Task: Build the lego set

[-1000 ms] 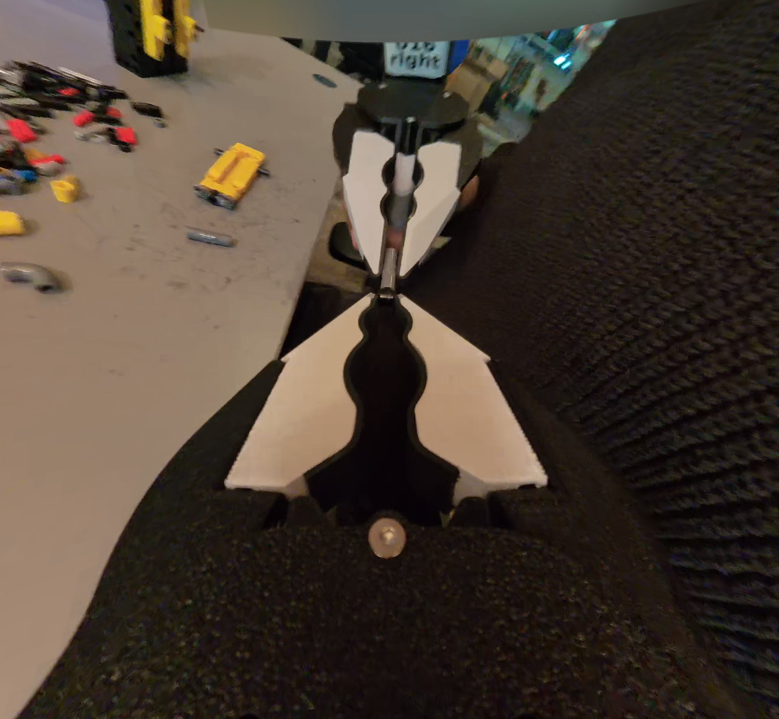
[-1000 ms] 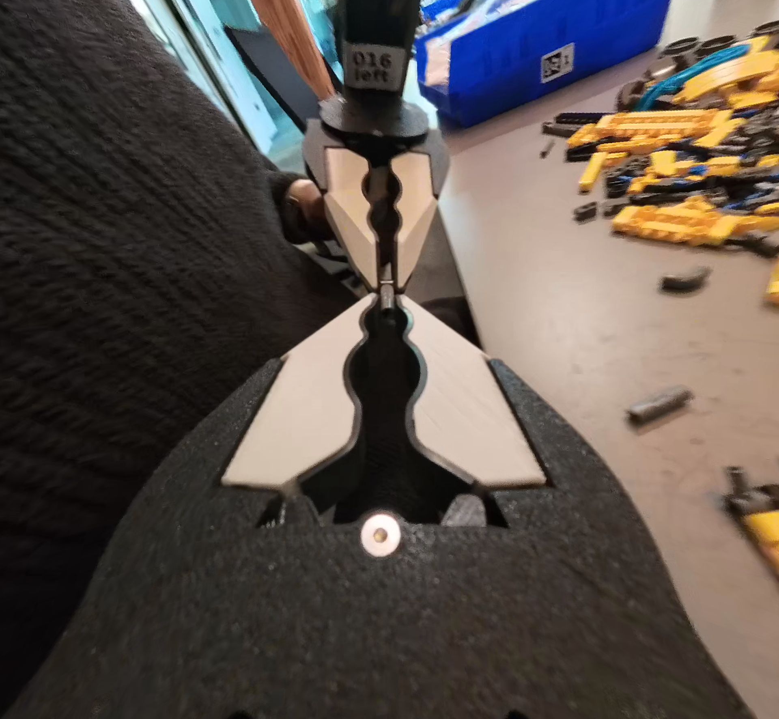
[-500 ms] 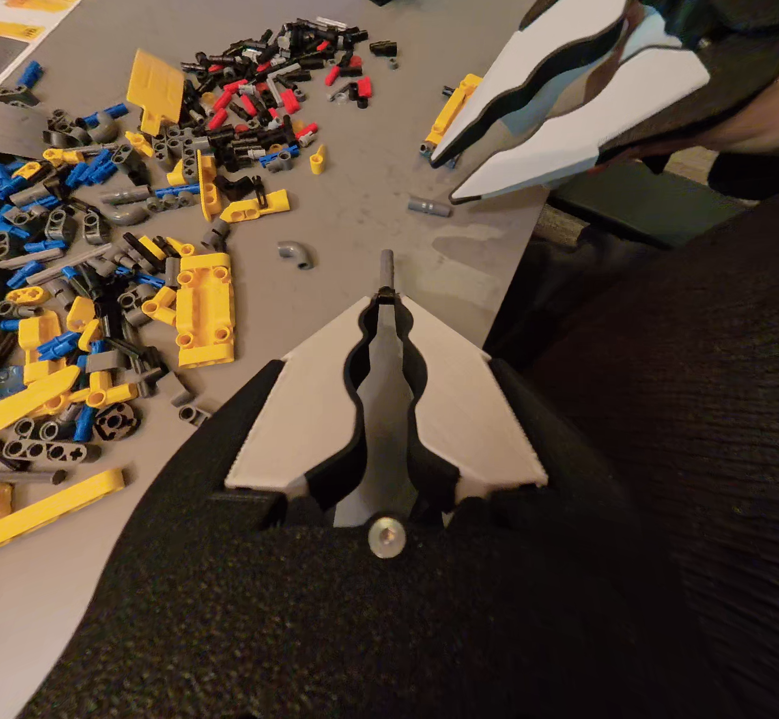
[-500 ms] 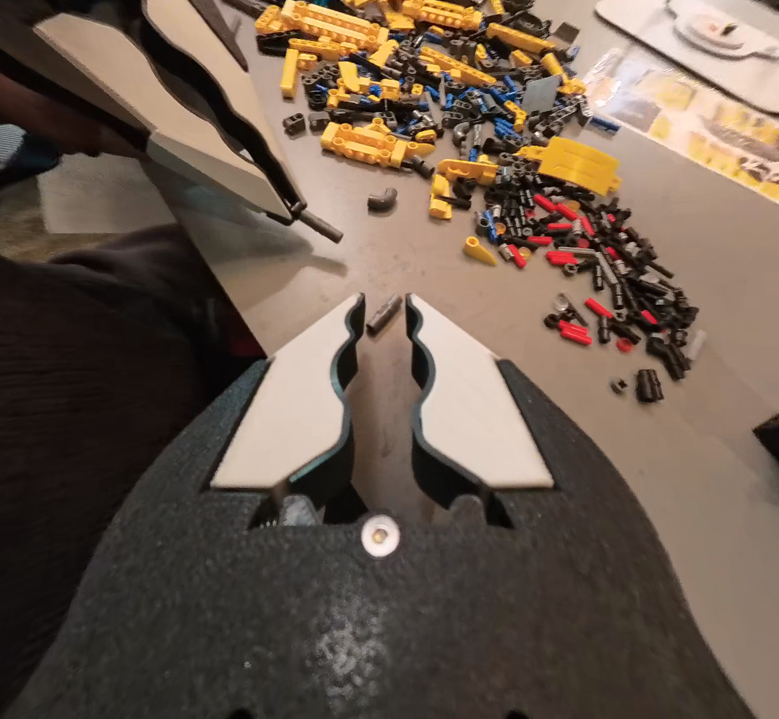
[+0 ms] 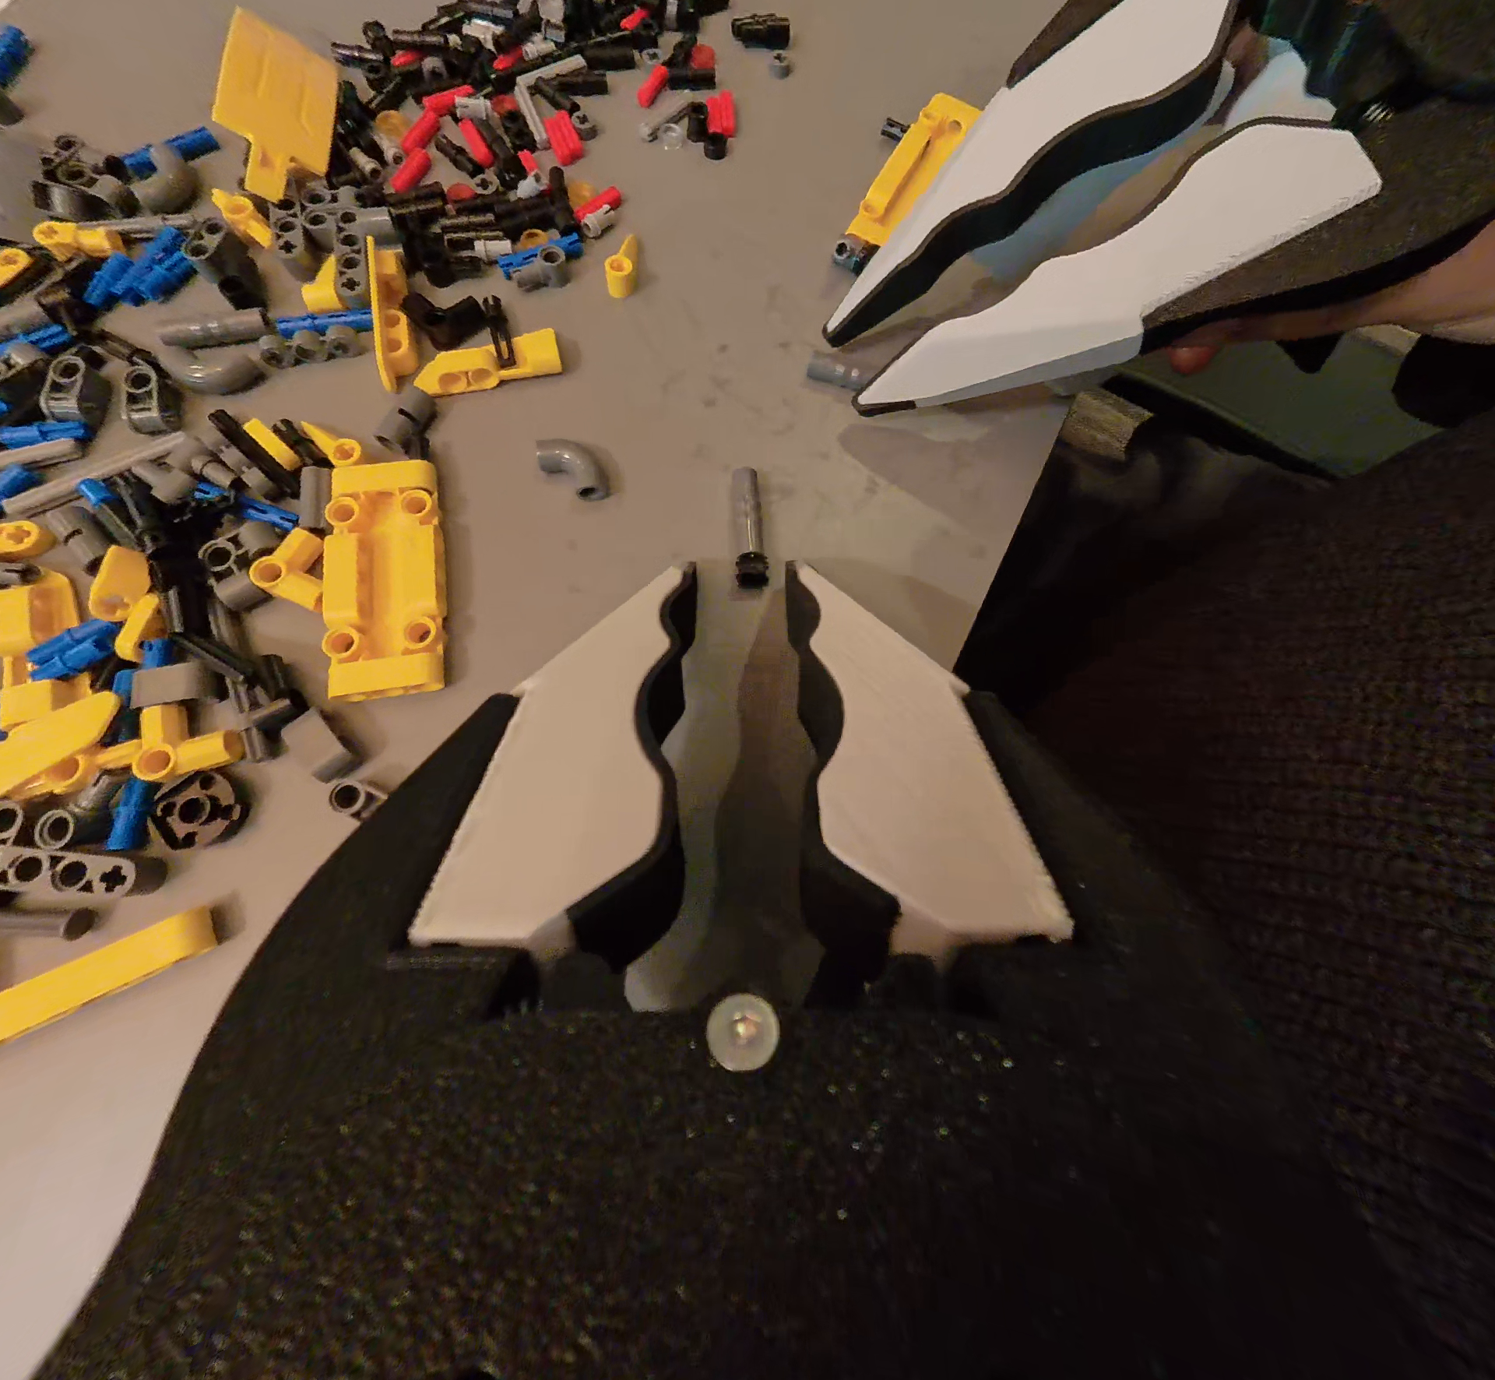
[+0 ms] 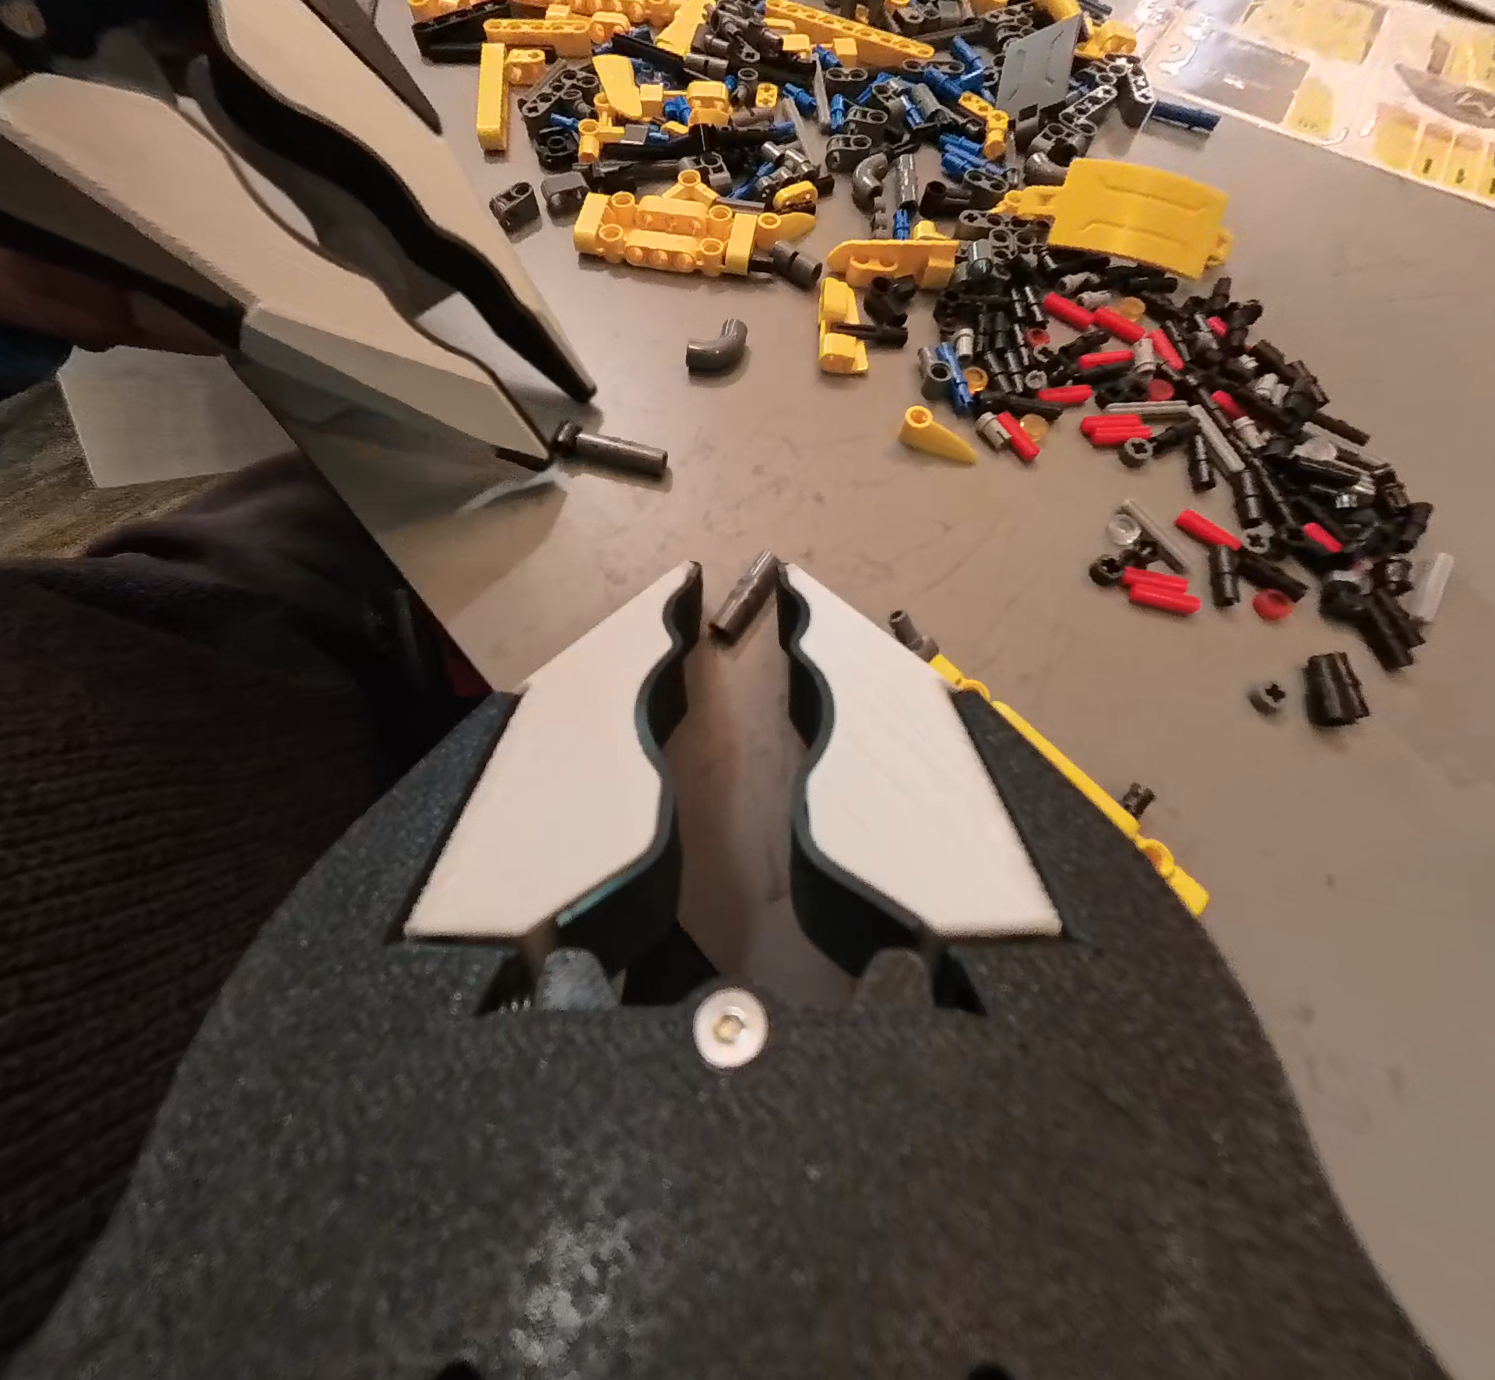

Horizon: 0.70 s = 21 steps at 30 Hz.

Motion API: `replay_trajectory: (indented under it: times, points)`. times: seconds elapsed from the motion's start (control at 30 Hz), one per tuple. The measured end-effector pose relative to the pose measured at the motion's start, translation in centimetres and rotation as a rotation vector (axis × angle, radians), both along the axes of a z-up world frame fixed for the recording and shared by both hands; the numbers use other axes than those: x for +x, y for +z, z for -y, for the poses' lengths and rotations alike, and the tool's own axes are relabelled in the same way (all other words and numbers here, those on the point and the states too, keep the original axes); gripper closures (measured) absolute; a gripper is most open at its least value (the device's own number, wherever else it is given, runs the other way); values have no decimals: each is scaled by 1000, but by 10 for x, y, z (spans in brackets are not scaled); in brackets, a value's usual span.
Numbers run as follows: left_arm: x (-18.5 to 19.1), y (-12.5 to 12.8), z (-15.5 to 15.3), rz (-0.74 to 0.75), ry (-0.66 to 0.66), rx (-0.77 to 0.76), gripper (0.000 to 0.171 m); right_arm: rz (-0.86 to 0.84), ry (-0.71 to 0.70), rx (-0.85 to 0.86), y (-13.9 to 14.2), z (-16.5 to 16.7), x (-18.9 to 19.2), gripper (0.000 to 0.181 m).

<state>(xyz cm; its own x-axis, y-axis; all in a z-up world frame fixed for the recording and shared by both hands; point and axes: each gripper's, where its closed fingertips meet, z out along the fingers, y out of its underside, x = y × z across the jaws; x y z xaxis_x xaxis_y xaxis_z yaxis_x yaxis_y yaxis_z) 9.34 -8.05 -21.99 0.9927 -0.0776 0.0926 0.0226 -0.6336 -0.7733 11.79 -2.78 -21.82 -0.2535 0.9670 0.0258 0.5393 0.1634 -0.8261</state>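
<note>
Two small pins lie loose near the bench point(image 5: 712, 378) edge closest to the person. Left gripper point(image 5: 740, 572): jaws narrowly apart, gripping nothing, the black end of a grey axle pin point(image 5: 746, 512) between the tips. Right gripper point(image 6: 738, 572): jaws also narrowly apart, straddling a short dark pin point(image 6: 744, 597), not clamped. A grey elbow point(image 5: 573, 463) sits just beside them, a yellow beam point(image 5: 914, 176) under the right gripper, and a mixed parts pile point(image 5: 485, 127) mid-bench.
</note>
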Motion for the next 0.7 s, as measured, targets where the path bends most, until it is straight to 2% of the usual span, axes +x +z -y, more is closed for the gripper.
replay_trajectory:
  times: [0.1,0.23,0.3,0.4,0.53,0.57,0.63,0.7]
  points:
    - [0,6,0,-7,10,30,146,26,5,9,-2,0,0,175]
    - [4,21,-2,66,18,105,146,28,35,42,-2,4,-1,175]
    - [6,29,-5,166,34,149,145,-36,115,44,6,17,-2,175]
    - [12,49,-10,395,67,283,135,-210,221,9,39,37,-1,176]
    - [32,70,-7,725,-16,373,136,-380,329,-37,74,50,7,175]
    - [35,75,-7,791,-32,388,139,-402,355,-33,77,52,9,175]
    - [39,80,-5,876,-56,409,161,-408,390,-9,79,54,10,175]
    - [40,82,-6,924,-60,408,166,-408,412,44,78,54,10,175]
